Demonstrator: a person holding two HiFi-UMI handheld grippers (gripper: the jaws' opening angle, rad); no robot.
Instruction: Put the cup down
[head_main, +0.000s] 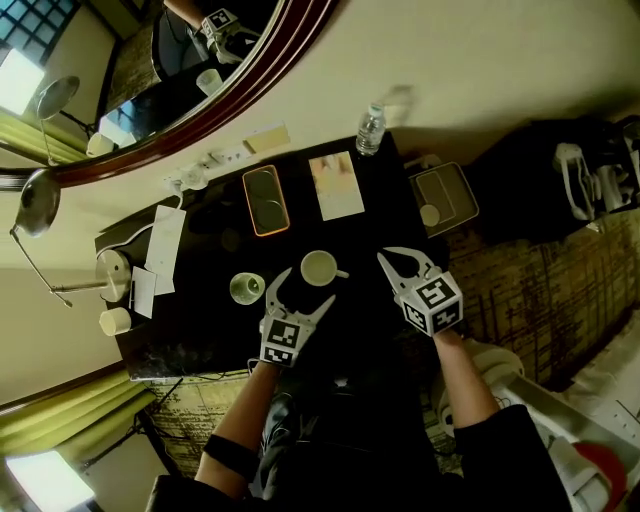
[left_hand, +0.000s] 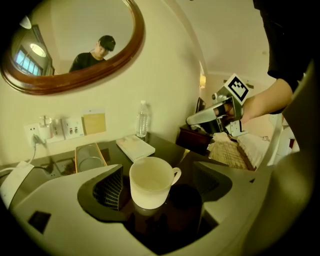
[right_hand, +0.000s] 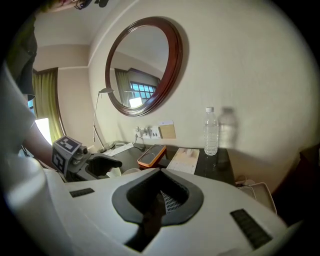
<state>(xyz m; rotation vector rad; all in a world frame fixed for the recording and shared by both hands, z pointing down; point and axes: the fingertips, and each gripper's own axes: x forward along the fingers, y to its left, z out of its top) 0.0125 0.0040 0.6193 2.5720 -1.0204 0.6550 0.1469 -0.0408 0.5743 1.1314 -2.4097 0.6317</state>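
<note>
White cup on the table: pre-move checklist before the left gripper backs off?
1. White ceramic cup upright on the black tabletop: ok.
2. Left gripper open, jaws apart on either side of the cup, neither touching it: ok.
3. Cup handle clear of the jaw it points toward: ok, a gap shows in the left gripper view.
4. Cup empty: ok, nothing is visible inside it.
5. Right gripper shut, empty, off to the side of the cup: ok.
6. Small pale cup beside the left jaw's outer side: ok, close but apart in the head view.
</note>
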